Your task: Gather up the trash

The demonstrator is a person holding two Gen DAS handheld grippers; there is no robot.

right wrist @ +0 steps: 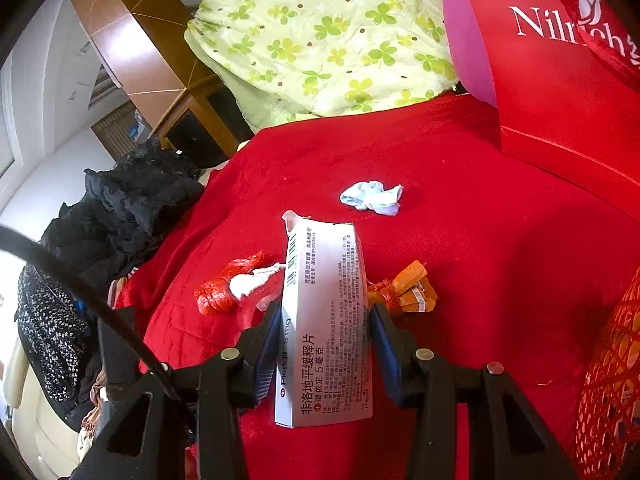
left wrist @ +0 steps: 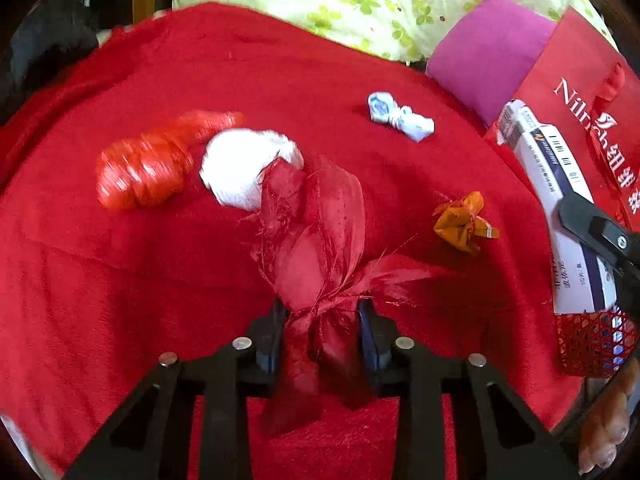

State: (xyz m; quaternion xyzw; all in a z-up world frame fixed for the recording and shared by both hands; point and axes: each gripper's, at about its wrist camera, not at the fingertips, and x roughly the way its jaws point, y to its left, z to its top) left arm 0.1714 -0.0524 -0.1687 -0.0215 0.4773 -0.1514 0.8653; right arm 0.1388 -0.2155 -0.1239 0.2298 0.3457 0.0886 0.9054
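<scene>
My left gripper [left wrist: 322, 312] is shut on a knotted dark red fabric scrap [left wrist: 320, 240] held above the red cloth [left wrist: 160, 272]. My right gripper [right wrist: 325, 312] is shut on a white medicine box [right wrist: 325, 320], which also shows in the left wrist view [left wrist: 560, 200]. Loose trash lies on the cloth: a red plastic wad [left wrist: 140, 168], a white crumpled tissue [left wrist: 240, 168], a blue-white wrapper [left wrist: 400, 116] and an orange wrapper [left wrist: 464, 220]. The right wrist view shows the red wad [right wrist: 224, 288], tissue [right wrist: 252, 280], blue-white wrapper [right wrist: 372, 198] and orange wrapper [right wrist: 408, 288].
A red mesh basket [left wrist: 592, 340] sits at the right edge, also in the right wrist view [right wrist: 608, 380]. A red Nilrich paper bag [left wrist: 580, 92] and a magenta cushion [left wrist: 488, 60] stand behind. A green clover quilt [right wrist: 320, 40] lies at the back, dark clothes [right wrist: 120, 208] at left.
</scene>
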